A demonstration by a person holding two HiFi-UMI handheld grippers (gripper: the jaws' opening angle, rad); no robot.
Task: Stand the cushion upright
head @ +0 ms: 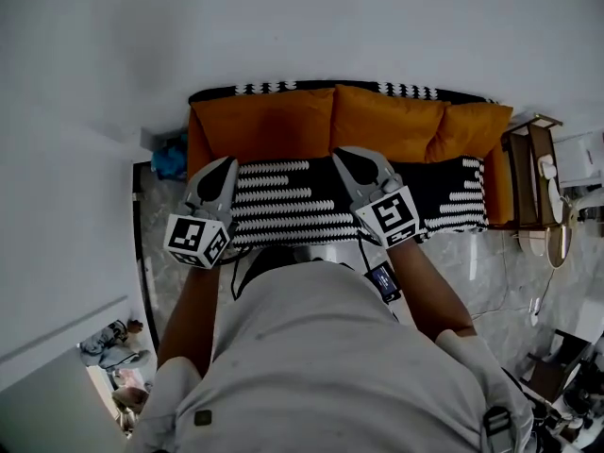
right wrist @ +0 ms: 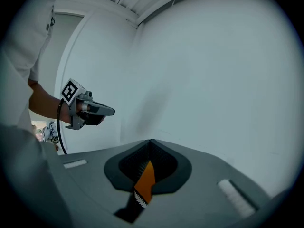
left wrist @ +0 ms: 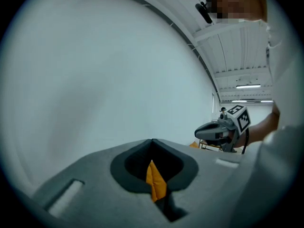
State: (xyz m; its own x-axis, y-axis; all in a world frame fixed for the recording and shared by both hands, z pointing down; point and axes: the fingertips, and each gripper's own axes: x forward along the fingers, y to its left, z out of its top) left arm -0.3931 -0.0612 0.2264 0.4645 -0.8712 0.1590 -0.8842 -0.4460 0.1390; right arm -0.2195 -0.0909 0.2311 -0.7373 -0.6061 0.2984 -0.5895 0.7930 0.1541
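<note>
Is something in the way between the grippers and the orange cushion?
Nothing visible is in the way. The left gripper and the right gripper are each shut on the fabric of the orange cushion.

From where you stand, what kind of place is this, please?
Probably a living-room corner, perhaps staged: a sofa with orange cushions stands against a plain white wall, with a small wooden side table beside it on a glossy tiled floor.

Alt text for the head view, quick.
From above, a person's left gripper and right gripper, both shut, meet the lower edge of an orange cushion on a sofa with a black-and-white patterned seat. Pale wall behind.
</note>
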